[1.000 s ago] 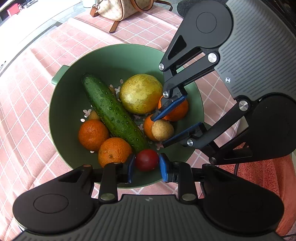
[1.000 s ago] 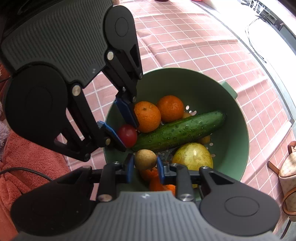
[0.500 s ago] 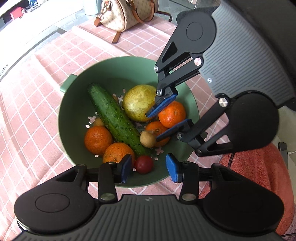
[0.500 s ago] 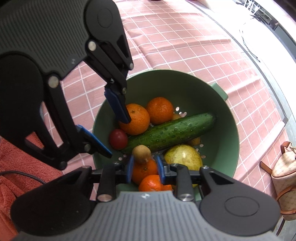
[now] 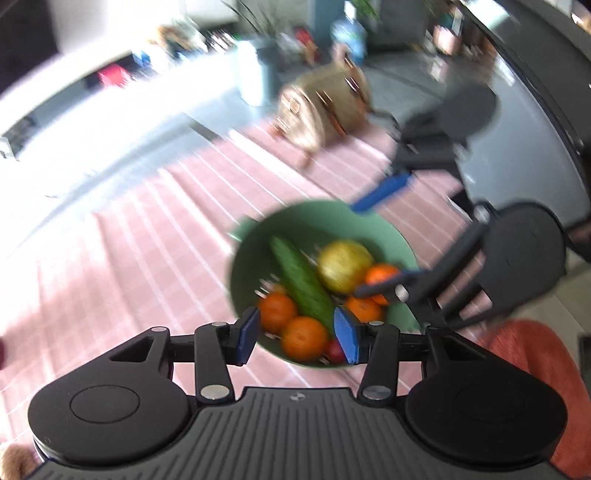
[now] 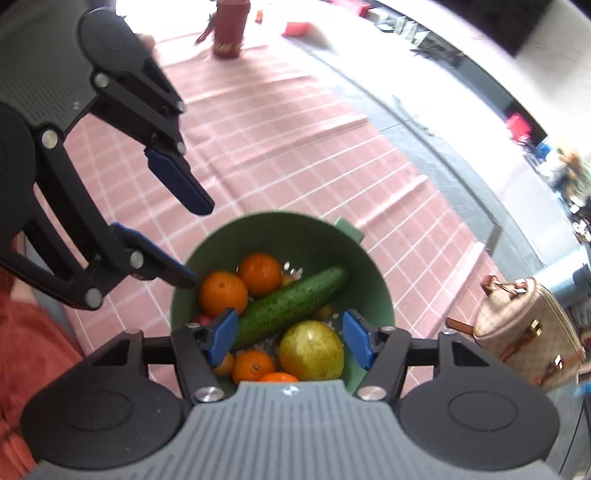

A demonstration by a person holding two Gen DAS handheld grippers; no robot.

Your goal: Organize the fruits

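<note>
Left gripper and right gripper: jaws just opened, apart, nothing held, above the green bowl of fruit.

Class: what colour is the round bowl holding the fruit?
The round plastic bowl is sage green, clearest in the right wrist view.

No readable text, label, brand or number is showing in either view. The red can standing at the far edge of the checked cloth is carrying pale lettering, too blurred to read.
</note>
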